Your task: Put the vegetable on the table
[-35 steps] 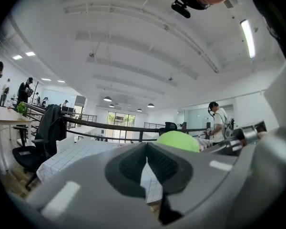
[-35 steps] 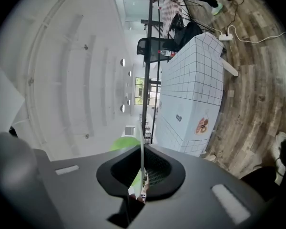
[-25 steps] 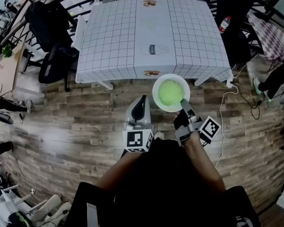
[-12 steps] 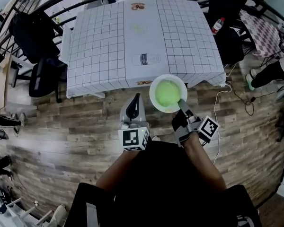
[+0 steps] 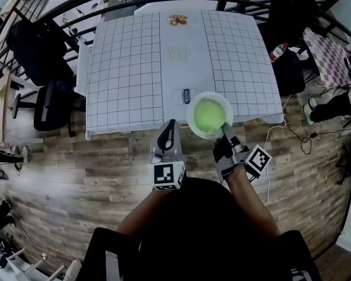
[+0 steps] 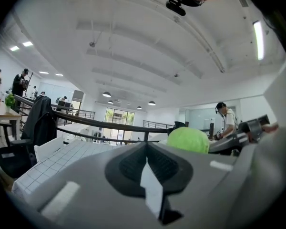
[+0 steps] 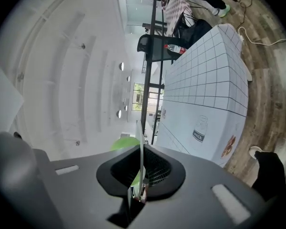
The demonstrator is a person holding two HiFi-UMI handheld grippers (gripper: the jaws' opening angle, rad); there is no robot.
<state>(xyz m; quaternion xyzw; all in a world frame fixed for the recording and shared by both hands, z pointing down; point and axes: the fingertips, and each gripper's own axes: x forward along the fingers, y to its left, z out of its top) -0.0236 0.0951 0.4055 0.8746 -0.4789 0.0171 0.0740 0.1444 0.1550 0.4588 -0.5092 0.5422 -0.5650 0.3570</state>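
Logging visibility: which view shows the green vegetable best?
Head view: the whole vegetable sits in the white bowl. Left gripper view shows its top behind the shut jaws; right gripper view only a green sliver past the bowl's rim.

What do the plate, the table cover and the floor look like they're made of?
Plate: smooth white, likely plastic or ceramic; its rim looks very thin edge-on. Table cover: white cloth or vinyl with a printed grid; it drapes over the edges. Floor: matte wood-look planks, with visible grain and seams.

Checked table (image 5: 128, 69) on plank floor (image 5: 64, 174) beside black chairs (image 5: 47, 101).
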